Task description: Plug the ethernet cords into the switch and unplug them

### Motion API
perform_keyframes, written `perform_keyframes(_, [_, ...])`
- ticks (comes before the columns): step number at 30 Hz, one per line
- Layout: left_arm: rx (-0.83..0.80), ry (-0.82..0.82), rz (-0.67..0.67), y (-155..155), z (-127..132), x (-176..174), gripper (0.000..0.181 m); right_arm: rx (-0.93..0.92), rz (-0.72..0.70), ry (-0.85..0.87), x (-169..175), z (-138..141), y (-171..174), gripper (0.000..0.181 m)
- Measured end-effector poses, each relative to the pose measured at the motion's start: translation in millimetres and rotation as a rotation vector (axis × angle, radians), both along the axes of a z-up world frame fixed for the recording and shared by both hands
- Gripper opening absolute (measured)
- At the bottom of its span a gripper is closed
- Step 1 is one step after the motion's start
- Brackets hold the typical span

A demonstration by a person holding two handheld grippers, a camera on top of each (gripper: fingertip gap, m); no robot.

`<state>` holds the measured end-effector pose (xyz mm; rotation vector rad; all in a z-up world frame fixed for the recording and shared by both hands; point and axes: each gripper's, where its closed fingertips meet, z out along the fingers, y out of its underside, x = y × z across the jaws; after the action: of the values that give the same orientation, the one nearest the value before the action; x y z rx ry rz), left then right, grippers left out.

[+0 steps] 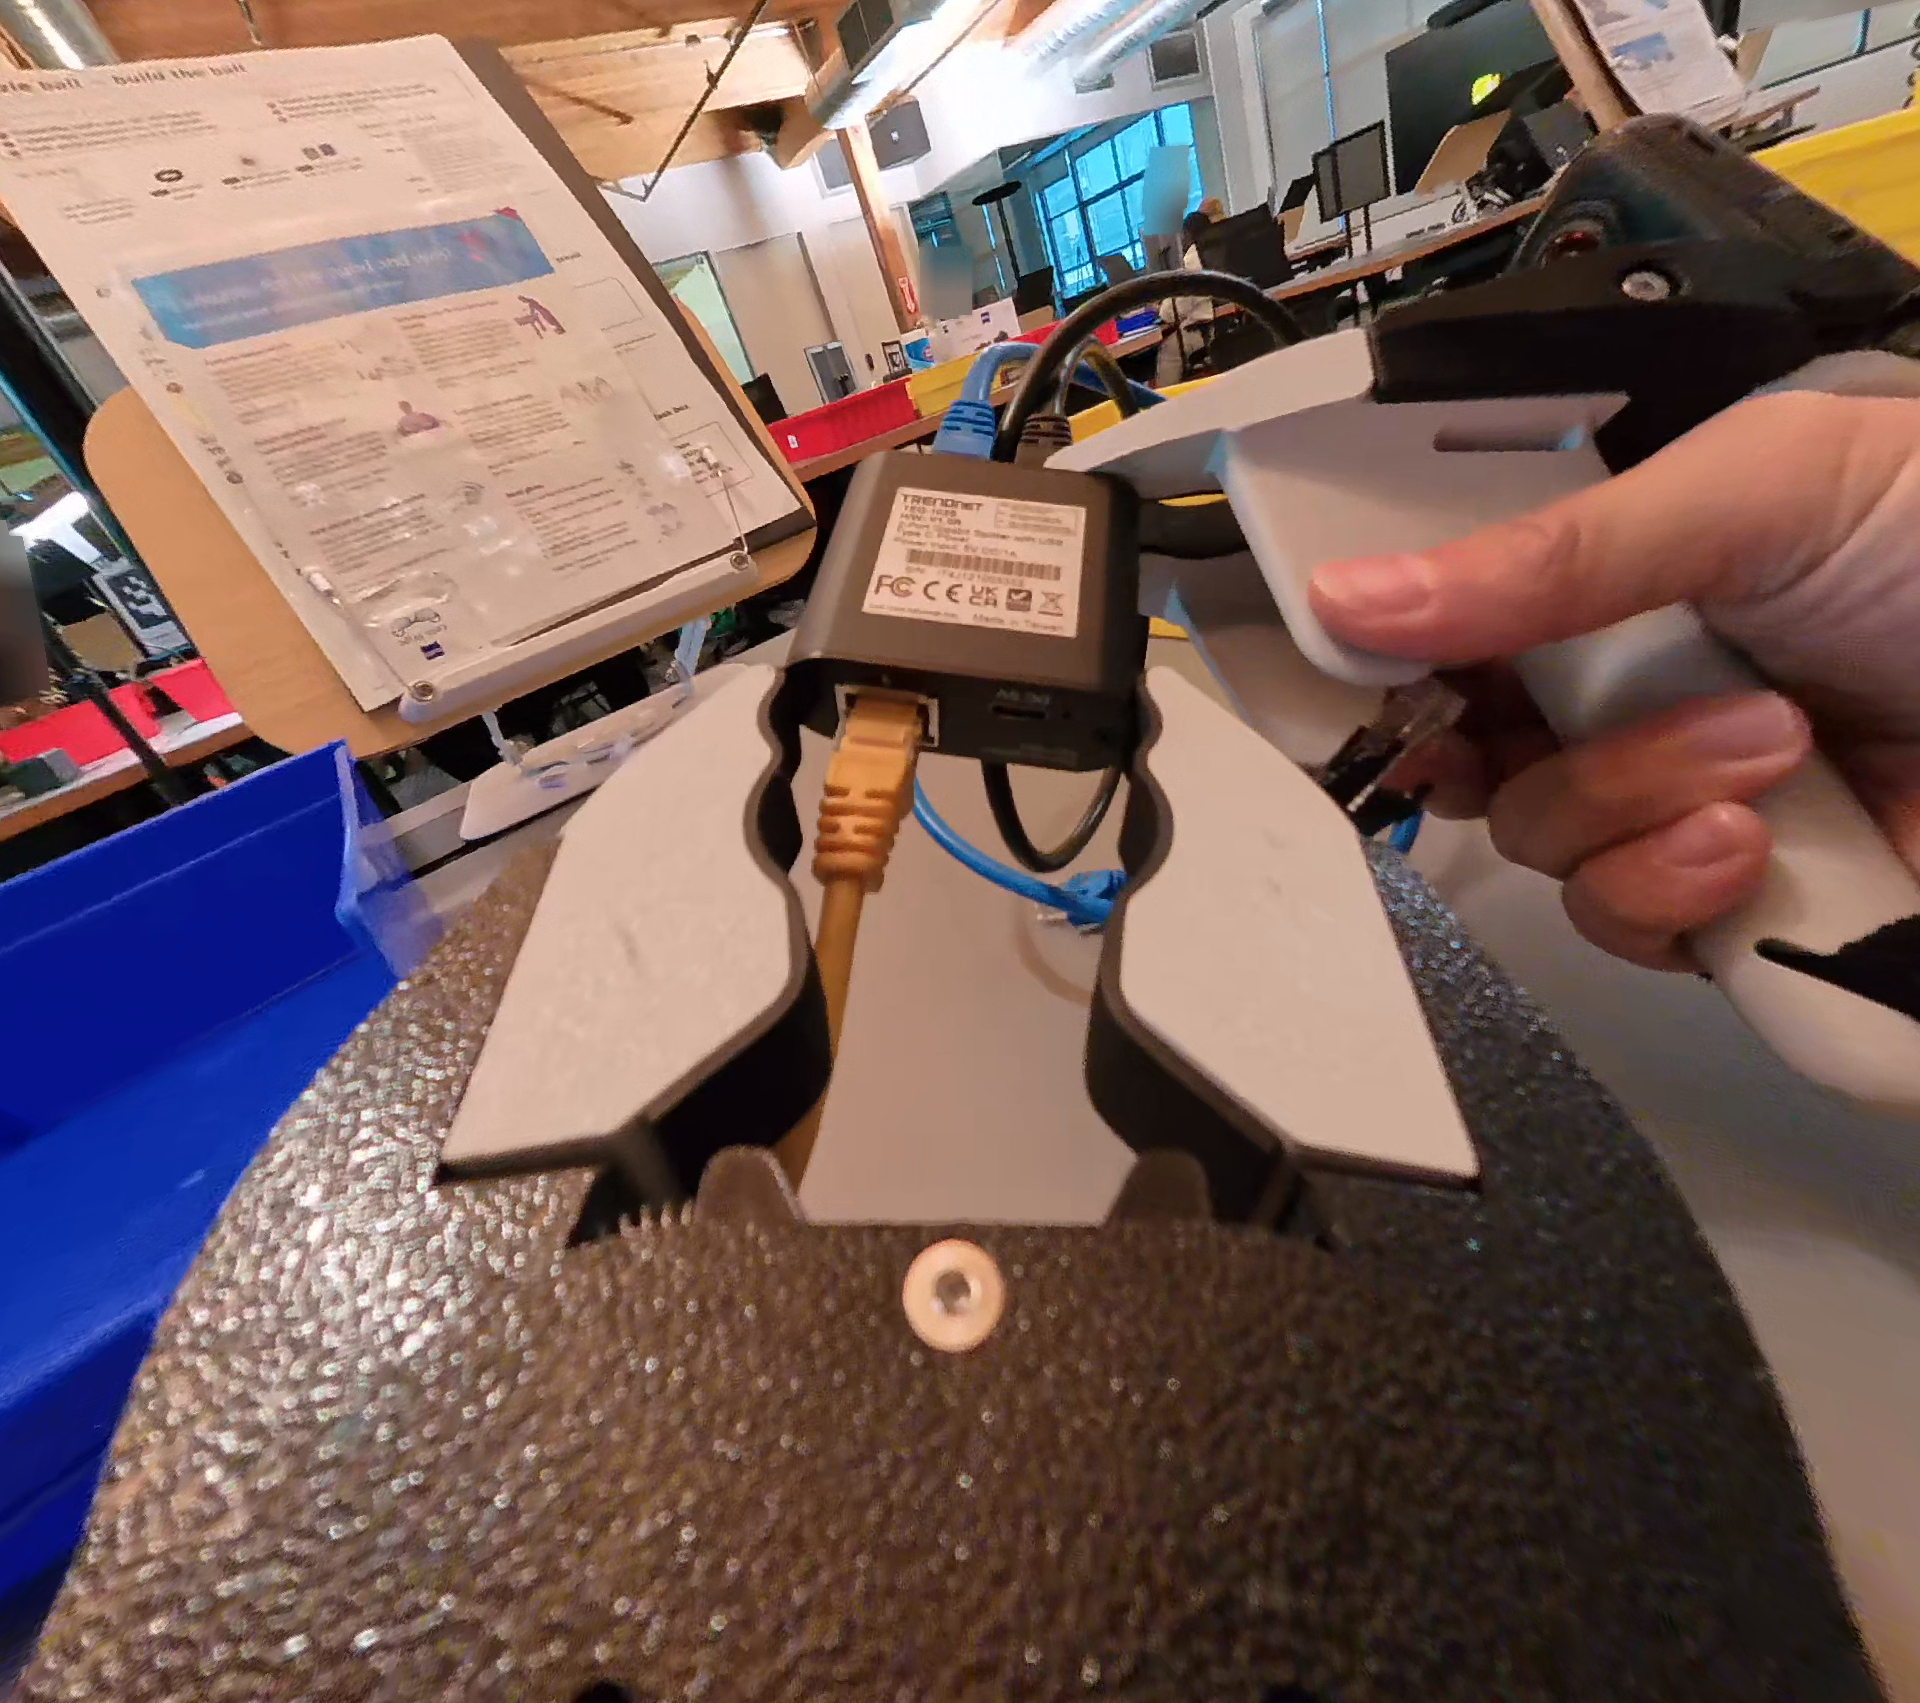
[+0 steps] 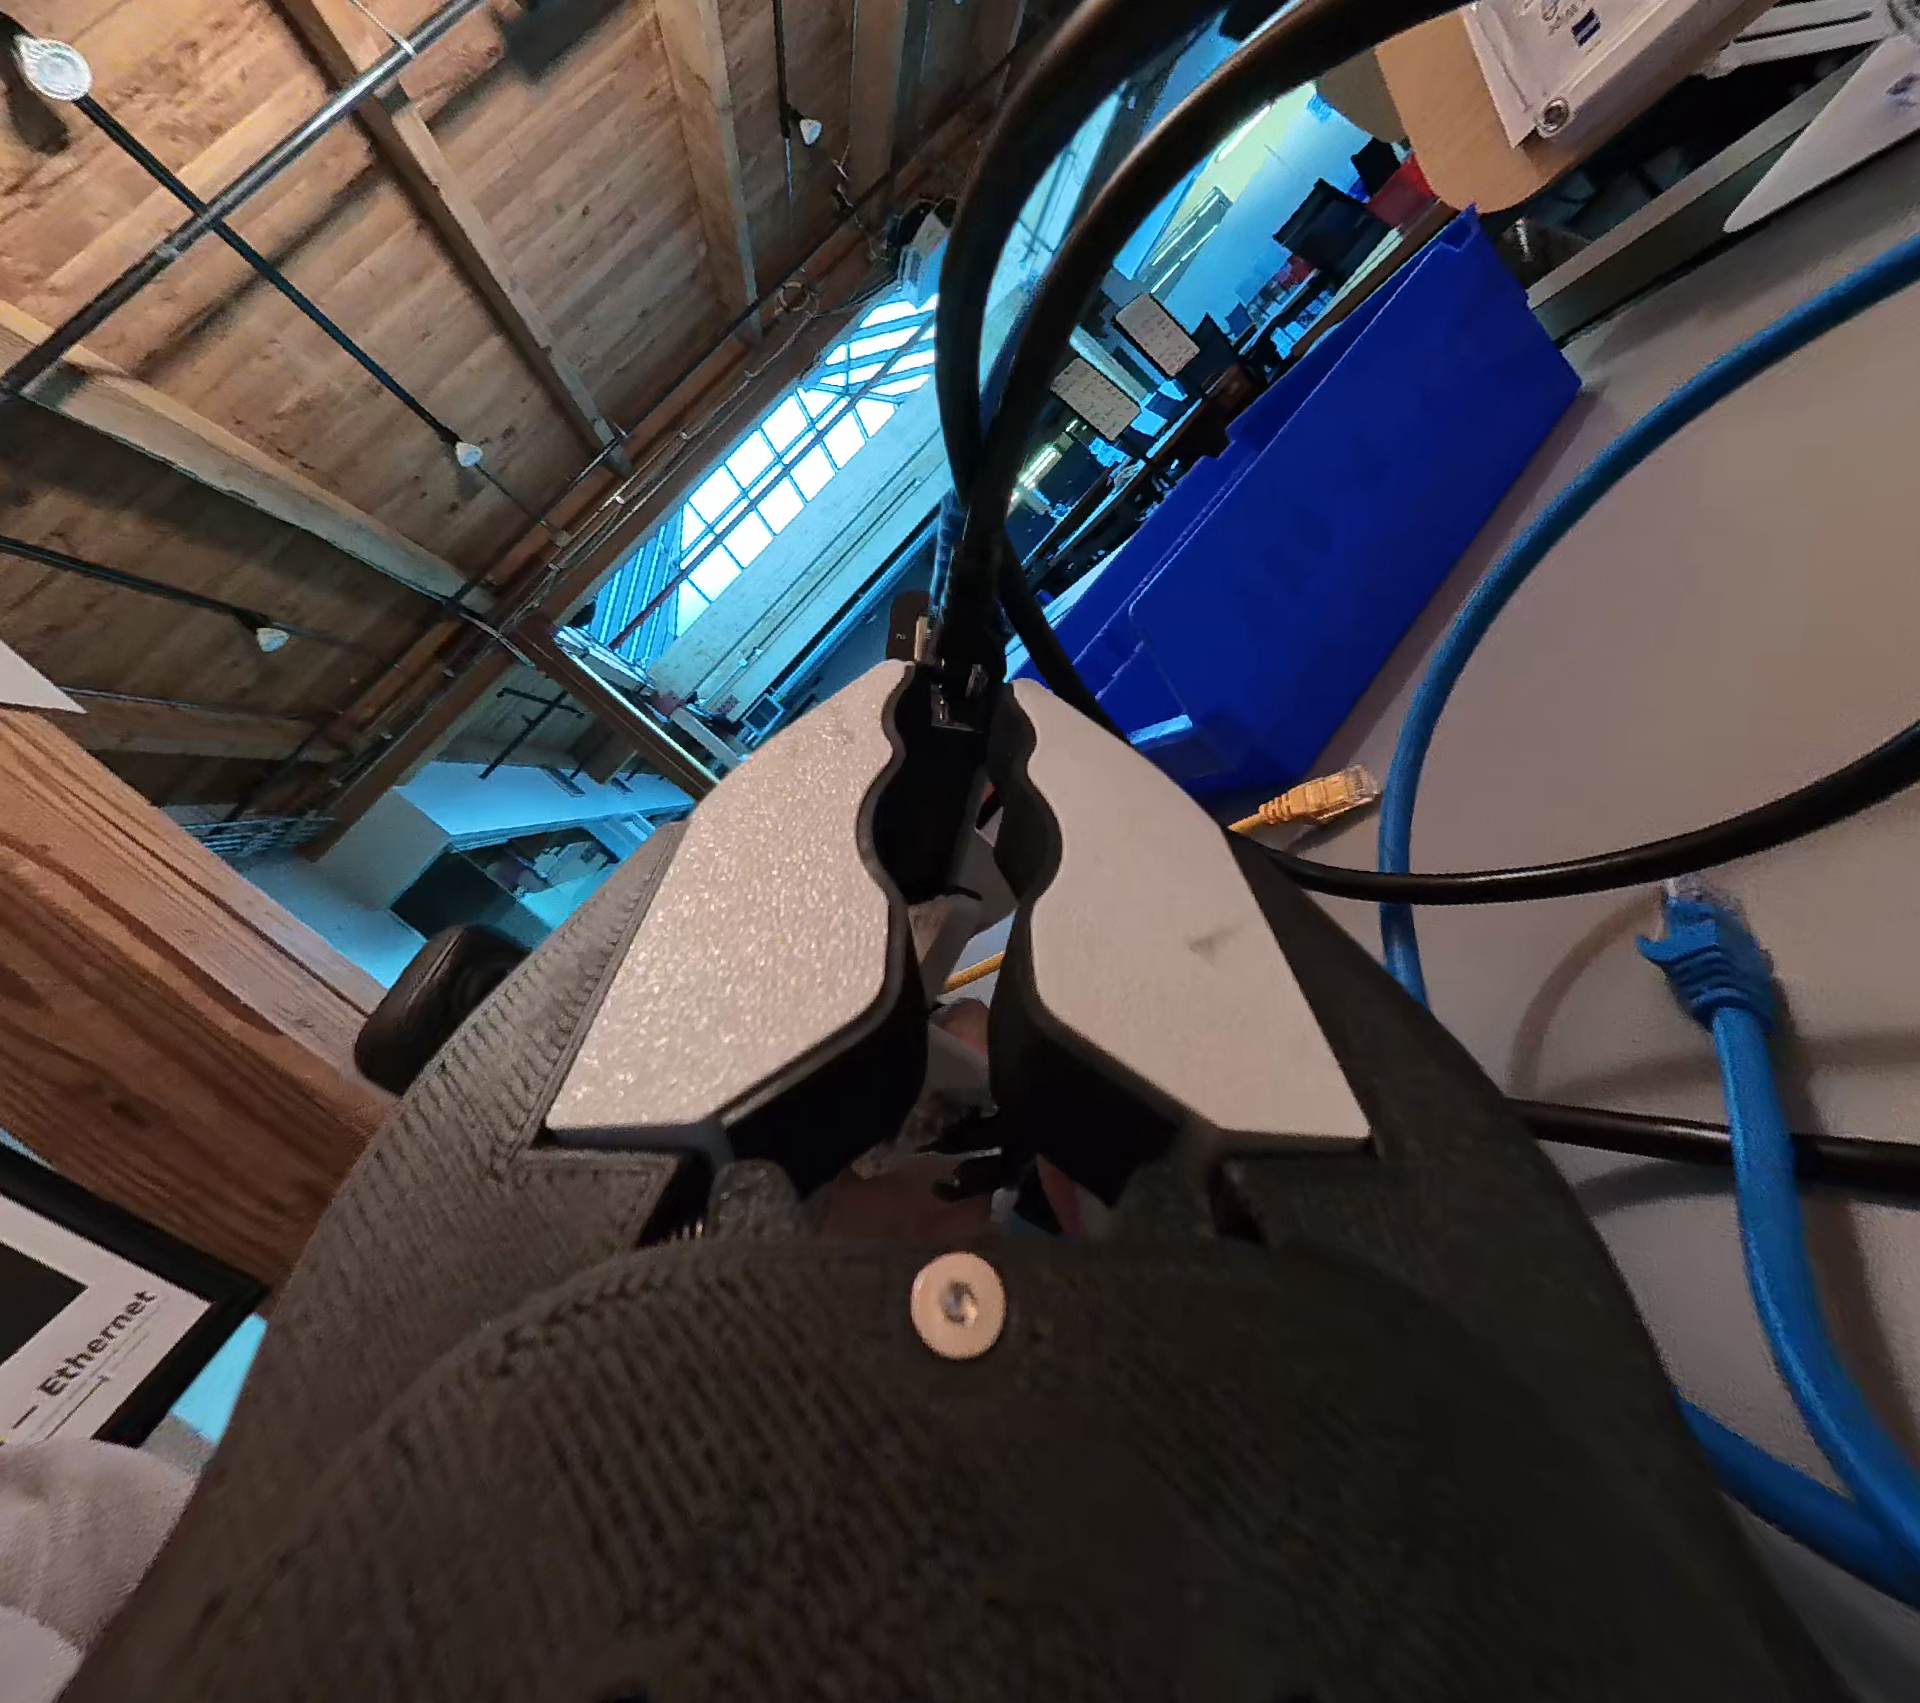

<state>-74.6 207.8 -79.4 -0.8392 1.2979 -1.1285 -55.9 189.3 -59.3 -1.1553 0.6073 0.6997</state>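
Switch [image 1: 977, 604] held up off table, label side facing my left camera, clamped in right gripper [image 2: 951, 765]; its jaws narrow on switch body. Left gripper [image 1: 961, 739] wide, fingers either side of switch's near end, touching or not, can't tell. Yellow cord [image 1: 862, 806] seated in near port, runs back between my left fingers. Blue cord [image 1: 971, 406] and black cord [image 1: 1044, 432] plugged at far end. Judge: switch light, rigid, smooth; cords springy. Grab yellow by ribbed boot, not cable; latch tab fragile.

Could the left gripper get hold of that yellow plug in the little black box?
Probably yes. The left gripper is open, its fingers either side of the yellow plug seated in the small black switch, with nothing between them.
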Motion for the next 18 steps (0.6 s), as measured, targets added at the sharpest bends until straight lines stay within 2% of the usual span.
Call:
perform_keyframes(3, [-0.166,0.055,-0.076,-3.4,-2.2,3.4,0.059,-0.018,-0.013,-0.012,3.2,-0.2,-1.4,0.014])
perform_keyframes(8, [-0.049,0.034,-0.012,-3.0,3.1,2.1,0.060,0.017,0.010,-0.002,2.4,4.5,-2.6,0.014])
perform_keyframes(12, [-0.154,0.073,-0.054,-3.9,-0.6,4.3,0.060,-0.022,-0.001,0.002,4.5,0.6,-1.7,0.014])
perform_keyframes(16, [-0.023,0.042,-0.023,-0.5,0.4,1.1,0.059,0.044,0.083,0.109,1.0,2.9,-1.4,0.013])
perform_keyframes(18, [-0.033,0.032,-0.044,-1.3,4.1,0.0,0.059,0.092,0.101,0.169,-0.4,6.6,-2.1,0.013])
